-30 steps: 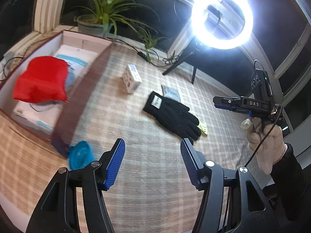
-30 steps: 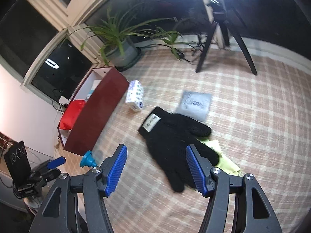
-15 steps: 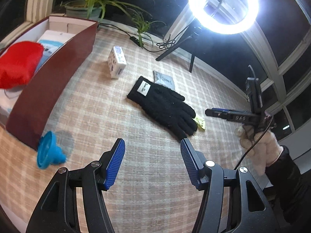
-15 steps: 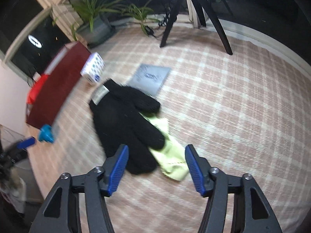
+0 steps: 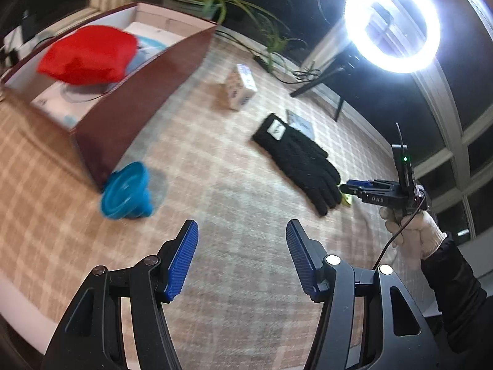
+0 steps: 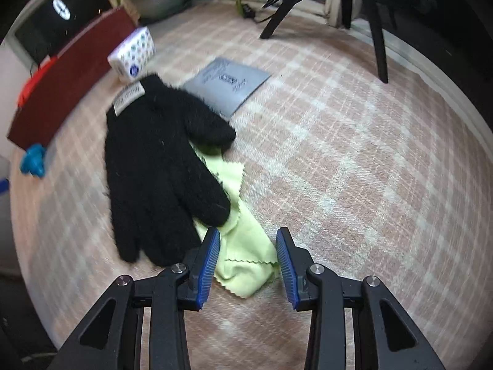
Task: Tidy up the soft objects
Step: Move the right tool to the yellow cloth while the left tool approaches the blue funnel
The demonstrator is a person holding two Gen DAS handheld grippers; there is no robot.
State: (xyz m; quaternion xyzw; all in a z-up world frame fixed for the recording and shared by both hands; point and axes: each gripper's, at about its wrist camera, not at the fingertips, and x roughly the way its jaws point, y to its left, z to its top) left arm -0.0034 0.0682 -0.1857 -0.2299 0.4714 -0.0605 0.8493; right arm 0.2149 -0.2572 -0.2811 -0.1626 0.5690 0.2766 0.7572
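The right gripper (image 6: pixel 248 257) has just been narrowing its jaws, which straddle the near end of a yellow-green cloth (image 6: pixel 243 246); whether the pads press it is unclear. A black knit glove (image 6: pixel 160 178) covers the cloth's far part. The left gripper (image 5: pixel 242 259) hangs wide and empty over the checked mat (image 5: pixel 234 185). A red soft item (image 5: pixel 87 54) lies blurred inside the maroon box (image 5: pixel 148 92).
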